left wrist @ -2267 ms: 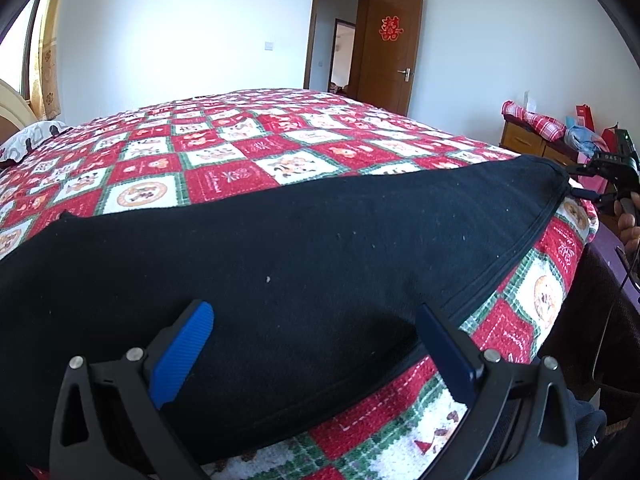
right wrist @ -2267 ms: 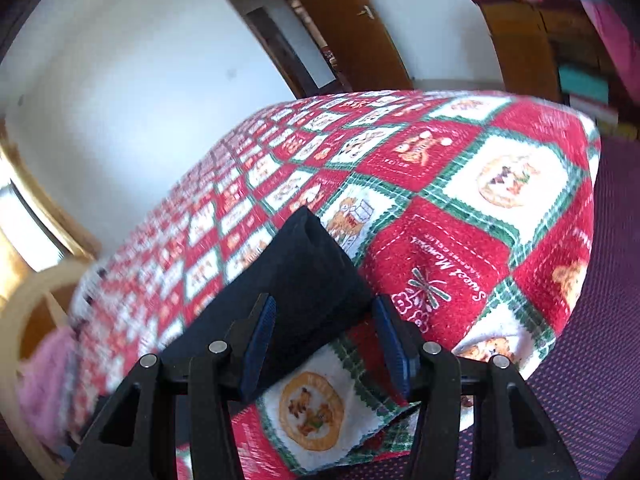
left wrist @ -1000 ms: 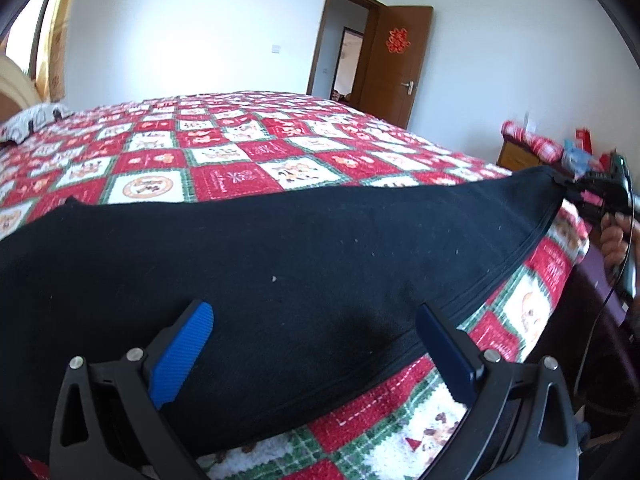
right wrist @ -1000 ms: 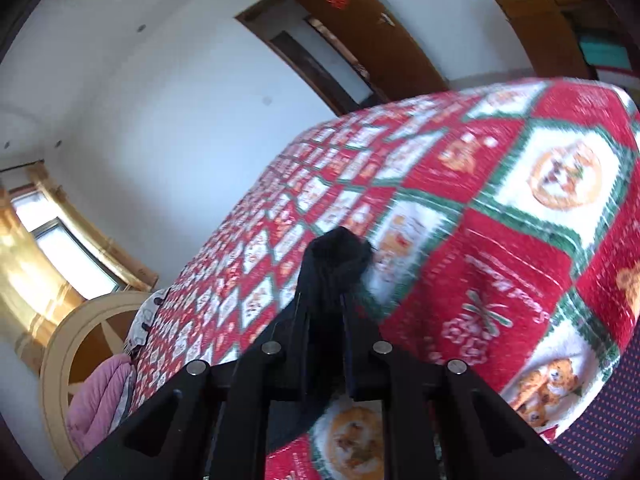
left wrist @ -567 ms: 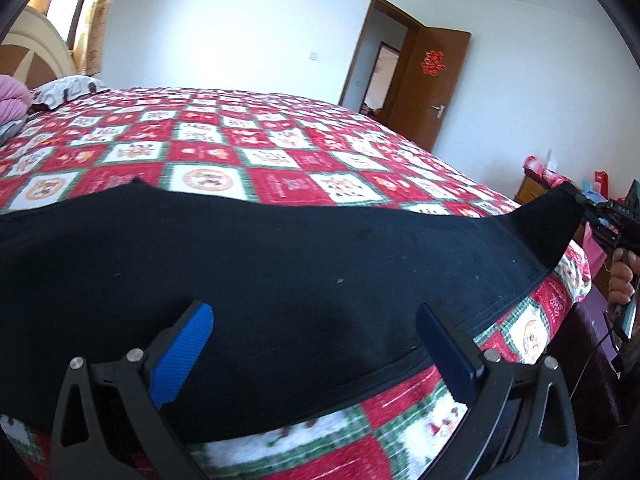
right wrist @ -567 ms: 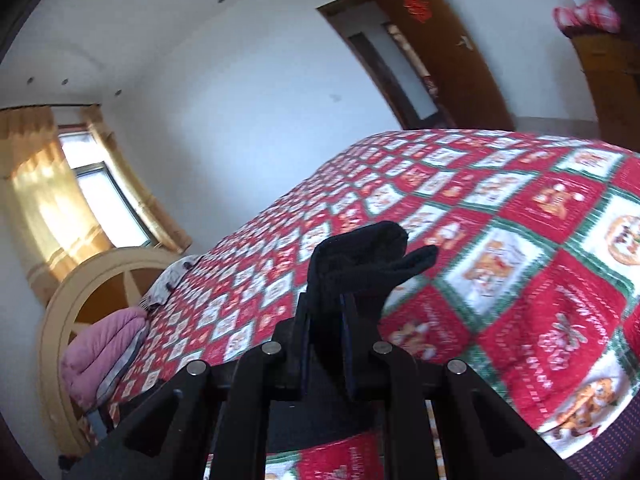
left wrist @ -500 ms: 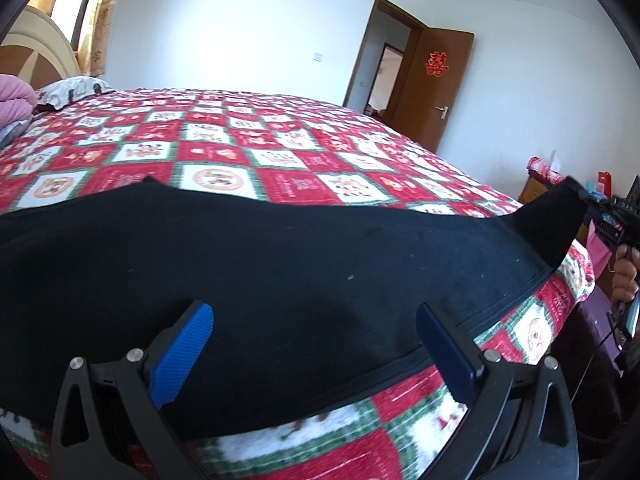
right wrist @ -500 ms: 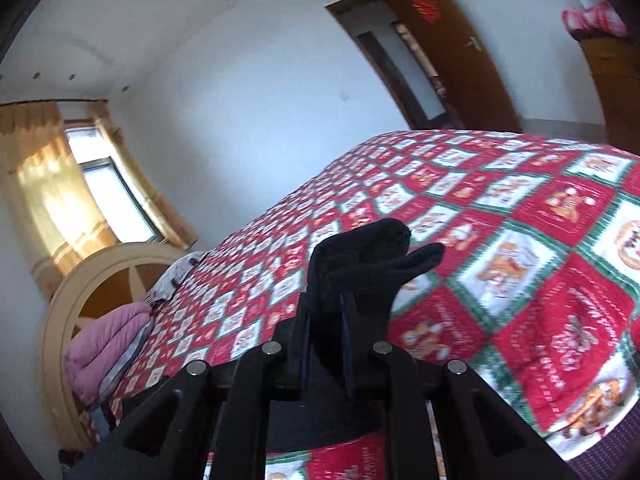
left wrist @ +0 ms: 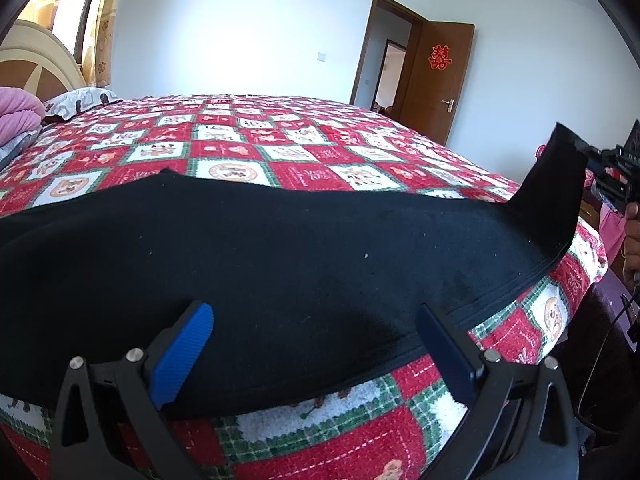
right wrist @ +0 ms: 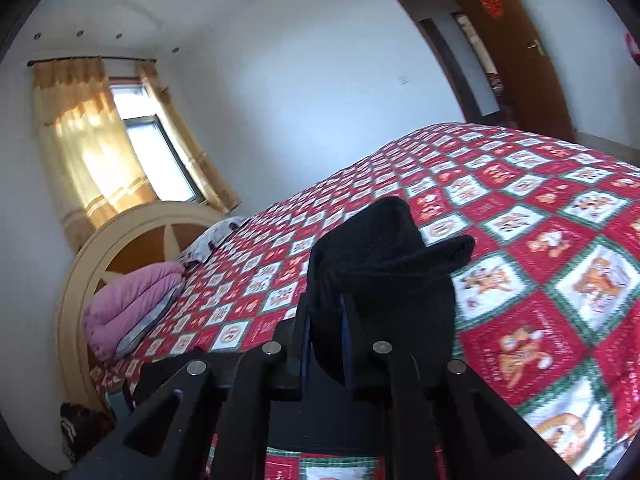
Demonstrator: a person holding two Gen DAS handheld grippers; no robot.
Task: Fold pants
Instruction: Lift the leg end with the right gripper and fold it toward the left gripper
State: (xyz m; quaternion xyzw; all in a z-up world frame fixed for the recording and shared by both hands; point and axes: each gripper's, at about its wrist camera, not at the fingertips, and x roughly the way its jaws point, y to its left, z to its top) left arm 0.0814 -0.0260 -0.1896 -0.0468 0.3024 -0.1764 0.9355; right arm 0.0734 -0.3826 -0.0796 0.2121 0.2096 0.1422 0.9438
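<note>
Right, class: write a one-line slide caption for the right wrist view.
Right gripper shut on the black pants, lifting one end above the red patchwork quilt.

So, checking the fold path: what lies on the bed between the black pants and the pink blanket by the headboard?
In the right wrist view, only bare red-checked quilt lies between the pants and the pink blanket.

Black pants (left wrist: pixel 280 256) flat on bed, right end lifted.

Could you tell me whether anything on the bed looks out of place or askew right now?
Only the black pants: they lie flat across the quilt, but one end is pinched up off the bed in the right gripper. The left gripper hangs open.
</note>
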